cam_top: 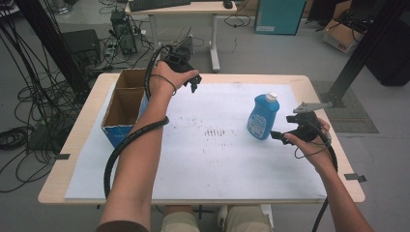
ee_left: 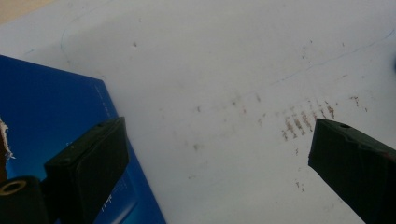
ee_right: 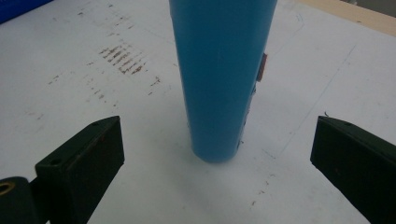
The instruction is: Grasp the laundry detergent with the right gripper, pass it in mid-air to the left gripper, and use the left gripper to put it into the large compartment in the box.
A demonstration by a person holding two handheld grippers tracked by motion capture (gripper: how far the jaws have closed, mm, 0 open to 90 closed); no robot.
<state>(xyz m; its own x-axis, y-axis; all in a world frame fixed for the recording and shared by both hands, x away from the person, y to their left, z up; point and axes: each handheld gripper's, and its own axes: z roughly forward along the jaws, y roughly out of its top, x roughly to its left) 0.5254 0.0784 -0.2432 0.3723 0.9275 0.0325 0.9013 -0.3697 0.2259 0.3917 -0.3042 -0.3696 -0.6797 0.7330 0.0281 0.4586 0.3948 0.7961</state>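
Upright blue bottle [cam_top: 262,117], white cap.

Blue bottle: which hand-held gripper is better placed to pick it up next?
Right. The right hand-held gripper is open, with the upright blue bottle centred just ahead of its jaws. The left hand-held gripper, also open, is up by the cardboard box, well away from the bottle.

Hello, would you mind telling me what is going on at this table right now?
A person holds a gripper in each hand. The right gripper, jaws open, faces the upright blue bottle on the white sheet without touching it. The left gripper, also open and empty, hovers beside the open cardboard box.
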